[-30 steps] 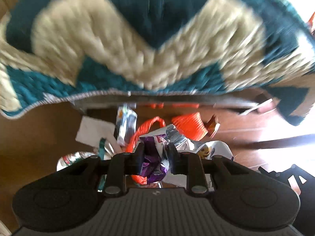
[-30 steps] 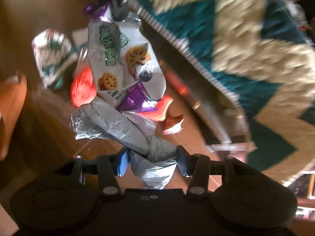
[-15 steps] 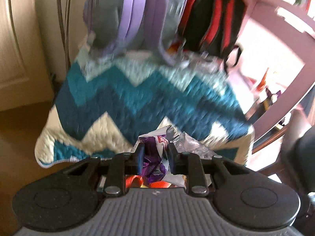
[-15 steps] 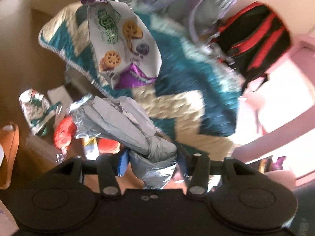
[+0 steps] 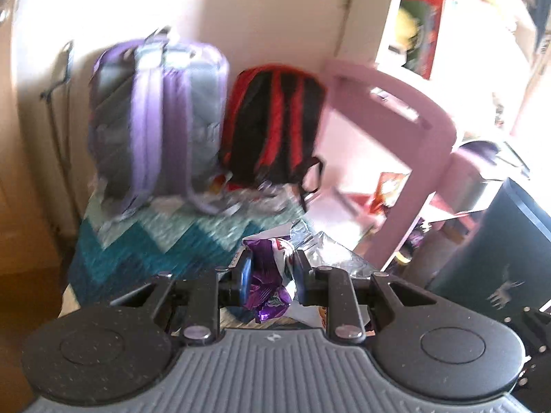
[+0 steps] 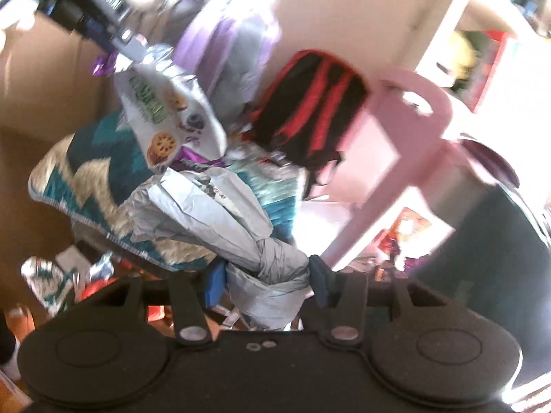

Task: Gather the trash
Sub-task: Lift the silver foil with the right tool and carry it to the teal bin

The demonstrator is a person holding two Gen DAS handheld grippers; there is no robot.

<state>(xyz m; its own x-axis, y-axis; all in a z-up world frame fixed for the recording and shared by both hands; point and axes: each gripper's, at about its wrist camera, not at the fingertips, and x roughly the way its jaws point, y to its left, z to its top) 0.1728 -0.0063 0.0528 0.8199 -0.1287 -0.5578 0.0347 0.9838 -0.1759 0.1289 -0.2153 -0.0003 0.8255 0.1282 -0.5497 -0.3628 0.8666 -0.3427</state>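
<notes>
My left gripper [image 5: 272, 268] is shut on a bunch of snack wrappers [image 5: 268, 296], purple and white with crinkled silver foil to the right. In the right wrist view that gripper [image 6: 127, 44] is at the upper left, and a white snack bag [image 6: 168, 117] printed with cookies hangs from it. My right gripper [image 6: 267, 275] is shut on the twisted neck of a crumpled grey foil bag [image 6: 206, 210], which sticks up and to the left. Both are held in the air above the floor.
A purple-grey backpack [image 5: 155, 120] and a red-black backpack [image 5: 275, 120] stand on a teal zigzag blanket [image 5: 144, 251]. A pink chair [image 5: 396, 120] is to the right, and a dark bin [image 5: 499, 258] at the far right. More wrappers [image 6: 44, 278] lie on the wooden floor below.
Both grippers have risen from the floor with their trash still gripped and tilted up. The view went from the blanket's edge and floor litter to the backpacks and wall.
</notes>
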